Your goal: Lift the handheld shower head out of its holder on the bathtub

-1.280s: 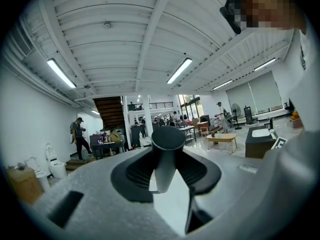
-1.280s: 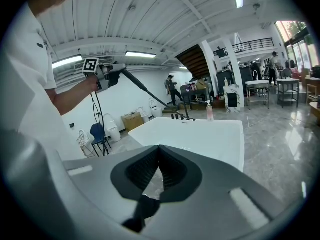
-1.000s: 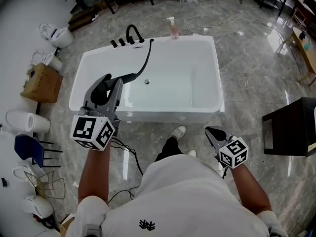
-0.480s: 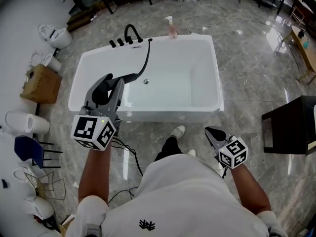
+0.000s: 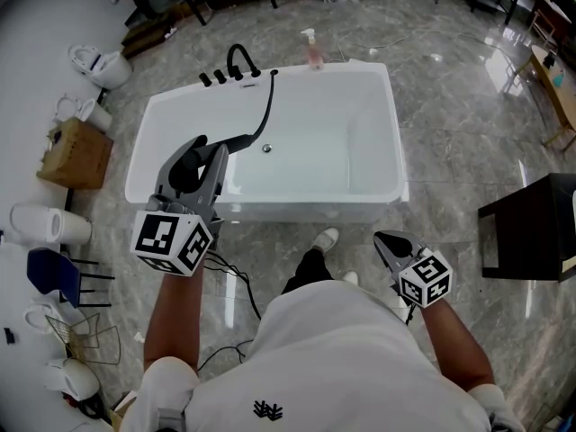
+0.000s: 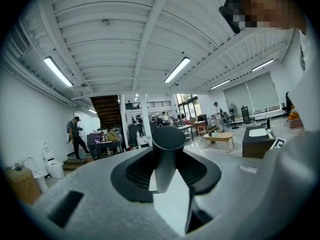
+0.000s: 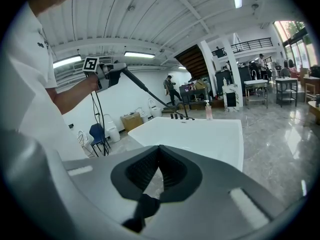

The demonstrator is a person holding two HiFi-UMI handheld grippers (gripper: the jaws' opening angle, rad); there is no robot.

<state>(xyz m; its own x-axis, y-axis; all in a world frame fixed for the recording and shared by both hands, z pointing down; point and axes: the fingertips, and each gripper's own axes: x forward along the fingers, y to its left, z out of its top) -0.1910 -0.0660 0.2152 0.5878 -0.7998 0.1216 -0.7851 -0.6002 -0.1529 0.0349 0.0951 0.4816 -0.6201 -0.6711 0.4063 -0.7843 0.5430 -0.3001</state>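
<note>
Above the bathtub's (image 5: 396,151) left end, the shower head (image 5: 186,166) is gripped between the left tongs (image 5: 205,153) and held clear of it, the hose (image 5: 267,106) trailing; the right tongs (image 5: 389,244), shut and empty, are held aside, probably as unneeded.

The hose (image 5: 266,106) crosses the bathtub's (image 5: 306,212) left half; its right half lies open.

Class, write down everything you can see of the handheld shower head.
The shower head is slim, matt black, seemingly plastic. It is out of its holder, clamped in the fingers of the left gripper, held above the bathtub's near left corner. Its black hose runs from it to the far rim beside the faucet.
</note>
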